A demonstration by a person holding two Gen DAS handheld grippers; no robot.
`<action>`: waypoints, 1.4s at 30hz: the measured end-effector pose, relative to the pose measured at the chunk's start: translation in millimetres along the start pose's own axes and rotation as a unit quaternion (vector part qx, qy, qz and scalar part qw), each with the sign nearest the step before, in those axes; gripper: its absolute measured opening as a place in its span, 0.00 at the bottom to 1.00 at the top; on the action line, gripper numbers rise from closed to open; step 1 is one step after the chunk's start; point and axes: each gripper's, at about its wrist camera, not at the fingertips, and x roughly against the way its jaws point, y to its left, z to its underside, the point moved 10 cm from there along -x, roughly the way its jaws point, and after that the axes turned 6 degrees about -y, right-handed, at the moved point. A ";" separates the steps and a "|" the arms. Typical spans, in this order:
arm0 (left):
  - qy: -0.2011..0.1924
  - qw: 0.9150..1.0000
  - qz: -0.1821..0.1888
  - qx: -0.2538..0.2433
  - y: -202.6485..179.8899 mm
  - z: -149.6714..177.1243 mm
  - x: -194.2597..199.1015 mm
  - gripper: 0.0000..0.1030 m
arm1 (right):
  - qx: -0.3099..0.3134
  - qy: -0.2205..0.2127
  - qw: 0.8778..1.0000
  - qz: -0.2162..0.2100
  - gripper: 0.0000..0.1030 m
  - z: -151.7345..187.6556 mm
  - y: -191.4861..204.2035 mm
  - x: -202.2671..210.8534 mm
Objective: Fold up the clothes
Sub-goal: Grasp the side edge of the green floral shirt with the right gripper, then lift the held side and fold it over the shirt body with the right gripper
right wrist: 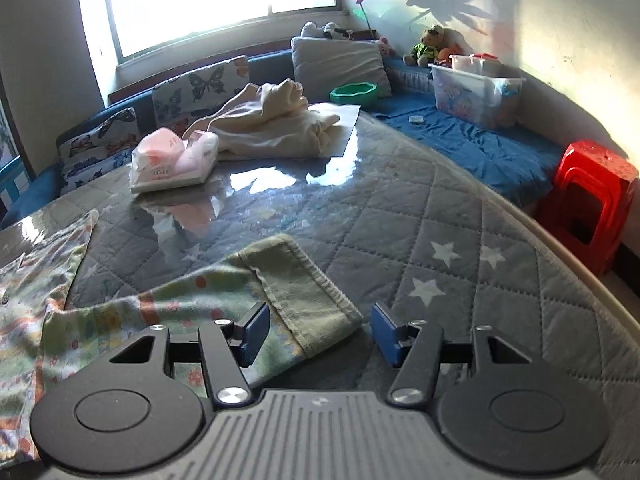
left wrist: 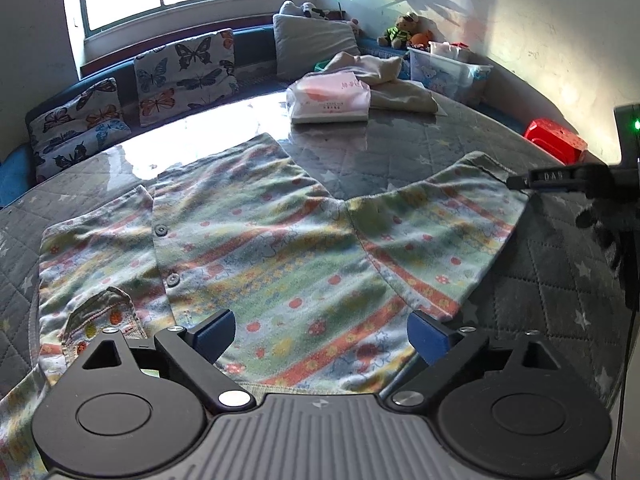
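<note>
A striped, flower-printed child's shirt (left wrist: 260, 248) with buttons lies spread flat on the grey quilted table (left wrist: 540, 280). Its sleeve (left wrist: 440, 232) stretches out to the right. My left gripper (left wrist: 322, 334) is open and hovers just above the shirt's near hem. My right gripper (right wrist: 318, 334) is open around the sleeve's green cuff (right wrist: 304, 292), which lies between its blue pads (right wrist: 254, 332). The right gripper's fingertip also shows in the left wrist view (left wrist: 552, 178), at the sleeve end.
A tissue pack (right wrist: 176, 162) and a crumpled cream garment (right wrist: 276, 124) lie at the table's far side. Butterfly cushions (left wrist: 184, 72), a clear storage bin (right wrist: 476, 92) and a green bowl (right wrist: 354, 94) sit on the bench behind. A red stool (right wrist: 588, 200) stands right.
</note>
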 end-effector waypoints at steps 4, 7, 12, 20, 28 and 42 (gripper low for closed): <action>-0.003 1.000 -0.008 0.005 3.9 -1.8 0.4 0.93 | 0.005 -0.001 1.000 -0.003 0.52 2.3 1.3 1.1; -0.005 1.000 -0.014 0.007 6.1 -2.3 0.7 0.93 | 0.010 -0.003 1.000 -0.003 0.48 4.3 1.4 2.3; -0.008 1.000 -0.015 0.006 4.2 -5.4 0.6 0.93 | 0.009 -0.004 1.000 -0.003 0.42 3.2 0.7 4.0; -0.015 1.000 -0.017 -0.006 -5.9 -15.3 -4.9 0.93 | 0.006 -0.006 1.000 0.002 0.30 -0.1 -3.4 1.7; -0.005 0.999 -0.025 -0.018 -14.3 -19.6 -24.2 0.90 | 0.017 -0.008 1.000 -0.007 0.23 2.2 0.0 -0.7; 0.017 0.999 -0.014 -0.031 -26.9 -0.5 -45.6 0.88 | -0.111 -0.032 0.982 -0.151 0.07 -42.3 24.2 44.9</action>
